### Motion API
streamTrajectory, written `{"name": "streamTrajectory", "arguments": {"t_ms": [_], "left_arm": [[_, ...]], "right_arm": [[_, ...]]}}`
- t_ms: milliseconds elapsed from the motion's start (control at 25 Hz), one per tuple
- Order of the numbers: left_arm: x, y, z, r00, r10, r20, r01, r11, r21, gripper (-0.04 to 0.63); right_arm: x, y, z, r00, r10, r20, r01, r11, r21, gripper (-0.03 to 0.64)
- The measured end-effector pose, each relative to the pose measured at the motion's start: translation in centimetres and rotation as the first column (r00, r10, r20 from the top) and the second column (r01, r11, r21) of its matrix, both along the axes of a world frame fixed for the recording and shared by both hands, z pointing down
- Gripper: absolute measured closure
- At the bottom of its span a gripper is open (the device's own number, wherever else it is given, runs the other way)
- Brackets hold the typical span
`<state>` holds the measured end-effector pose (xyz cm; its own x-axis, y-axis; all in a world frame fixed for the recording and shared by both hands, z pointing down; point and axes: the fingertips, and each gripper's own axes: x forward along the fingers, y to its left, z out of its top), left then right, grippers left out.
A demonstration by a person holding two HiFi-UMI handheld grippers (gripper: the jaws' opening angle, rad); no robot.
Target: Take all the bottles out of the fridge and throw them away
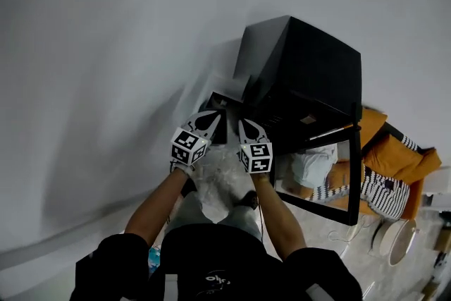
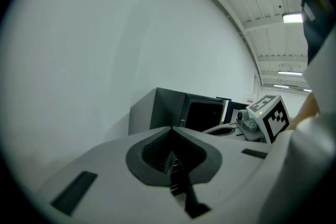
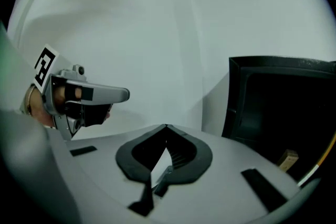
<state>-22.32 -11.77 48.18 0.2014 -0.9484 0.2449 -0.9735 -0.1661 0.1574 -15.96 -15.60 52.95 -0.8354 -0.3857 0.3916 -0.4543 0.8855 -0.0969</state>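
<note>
Hovering just before fridge (image 1: 304, 70) | left, right fingers (image 1: 248, 129) closed | door (image 1: 354, 180) apparently open

Pale floor (image 1: 356, 257) under black fridge (image 1: 310, 70) and crumpled white bag (image 1: 211, 187)

Nothing legible anywhere: only black-and-white square code patterns on left gripper's marker cube (image 1: 189, 145) and right gripper's marker cube (image 1: 256, 157); blurred white print (image 1: 215, 280) on near black clothing.

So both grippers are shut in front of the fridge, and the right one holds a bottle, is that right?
Not quite: the right gripper holds nothing; the right gripper view shows its jaws together and empty. The rest stands: it and the left gripper are shut in front of the fridge.
</note>
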Motion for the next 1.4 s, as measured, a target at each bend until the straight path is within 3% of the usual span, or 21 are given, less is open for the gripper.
{"name": "streamTrajectory", "arguments": {"t_ms": [400,680,1120,1400], "left_arm": [[4.6,-1.3,-4.3,0.998,0.060,0.027,-0.061,0.998,0.029,0.589],[9.6,-4.0,-5.2,0.984,0.172,0.036,-0.173,0.984,0.033,0.589],[21.4,-9.6,-6.1,0.914,0.405,0.040,-0.406,0.912,0.062,0.589],[23.4,-9.7,-6.1,0.868,0.495,0.039,-0.497,0.866,0.058,0.589]], "right_arm": [[4.3,-1.1,-6.0,0.998,0.045,0.054,-0.047,0.998,0.051,0.609],[9.9,-3.1,-7.7,0.986,0.151,0.070,-0.155,0.986,0.068,0.609],[23.6,-7.0,-7.8,0.912,0.407,0.061,-0.410,0.908,0.079,0.609],[26.5,-7.1,-7.5,0.855,0.515,0.066,-0.519,0.851,0.077,0.609]]}}
